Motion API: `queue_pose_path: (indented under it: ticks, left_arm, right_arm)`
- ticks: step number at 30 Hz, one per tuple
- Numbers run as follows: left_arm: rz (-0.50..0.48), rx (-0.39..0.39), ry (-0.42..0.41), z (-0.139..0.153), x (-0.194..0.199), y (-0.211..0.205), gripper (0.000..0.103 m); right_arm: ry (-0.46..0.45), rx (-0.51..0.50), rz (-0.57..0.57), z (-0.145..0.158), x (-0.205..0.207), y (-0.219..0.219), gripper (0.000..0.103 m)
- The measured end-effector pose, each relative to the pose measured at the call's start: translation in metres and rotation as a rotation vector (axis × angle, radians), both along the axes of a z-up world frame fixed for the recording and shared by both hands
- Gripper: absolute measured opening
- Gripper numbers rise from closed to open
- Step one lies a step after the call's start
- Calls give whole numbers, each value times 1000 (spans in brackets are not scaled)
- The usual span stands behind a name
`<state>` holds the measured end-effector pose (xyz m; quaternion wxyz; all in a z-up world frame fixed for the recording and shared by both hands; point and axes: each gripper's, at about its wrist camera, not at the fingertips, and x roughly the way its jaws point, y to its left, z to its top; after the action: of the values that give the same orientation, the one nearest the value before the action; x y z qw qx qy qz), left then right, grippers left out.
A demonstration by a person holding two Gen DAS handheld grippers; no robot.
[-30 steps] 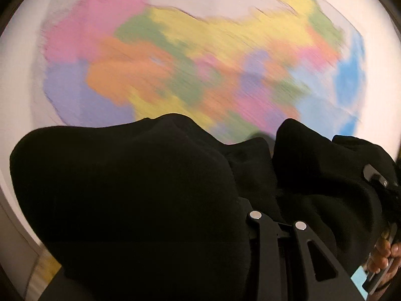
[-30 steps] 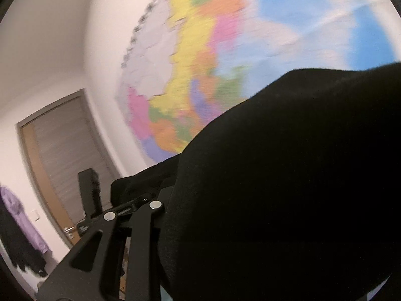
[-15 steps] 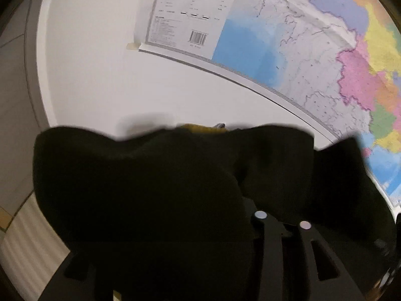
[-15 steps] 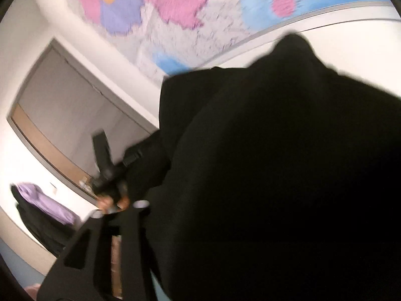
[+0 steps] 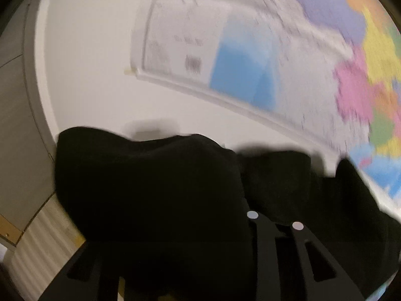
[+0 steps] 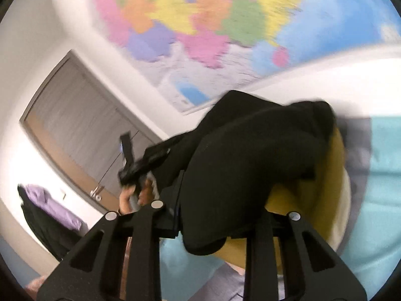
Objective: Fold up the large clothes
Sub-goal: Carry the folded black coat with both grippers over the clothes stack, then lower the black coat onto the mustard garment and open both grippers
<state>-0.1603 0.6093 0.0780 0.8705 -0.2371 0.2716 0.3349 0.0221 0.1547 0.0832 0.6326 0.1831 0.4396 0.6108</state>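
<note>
**Black garment held up in front of the wall map**

Black cloth fills the low part of both views. The black garment [image 5: 150, 200] hangs over the left gripper [image 5: 274, 222] and hides its tips, so it is hard to tell if that one is closed. In the right wrist view the garment [image 6: 250, 170] drapes between the fingers of the right gripper [image 6: 218, 225], which stand apart with cloth over them. A yellow lining [image 6: 323, 200] shows under the black cloth. Behind it hangs a bright wall map [image 6: 200, 20], blurry, on a white wall [image 5: 87, 62]. A grey door [image 6: 80, 130] stands to the left, with a purple jacket [image 6: 52, 208] hanging near it.
</note>
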Motion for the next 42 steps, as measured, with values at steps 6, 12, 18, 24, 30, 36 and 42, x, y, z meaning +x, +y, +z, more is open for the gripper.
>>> queue_pose_path:
  ticks: [6,12,18,24,30,36,42]
  left_arm:
    - [27,-17,169,-41,17,8,54]
    - [35,74,148,-29,-15,-17,70]
    - [101,224,107,3,-62,-50,75]
    - [-43,301,9,29,-65,-116,81]
    - [-196,275,29,8,-21,-156,83]
    - [-185,249,108,-16,1,-161,83]
    - [-157,262,126,-14,0,-168,82]
  right_arm:
    - [97,-145,17,-47,-16,4,35]
    - [-25,-186,-24,-26,-17,1,56]
    - [-212,-220,-125,9,-13,-14,60]
    - [-430,-195,-135,45,-28,7,62]
    - [-432,-280,-44,15,-29,69,60]
    - [-292,-328,-15,-24,-8,77,55]
    - [-316,-310,-22,-9,-15,66,64]
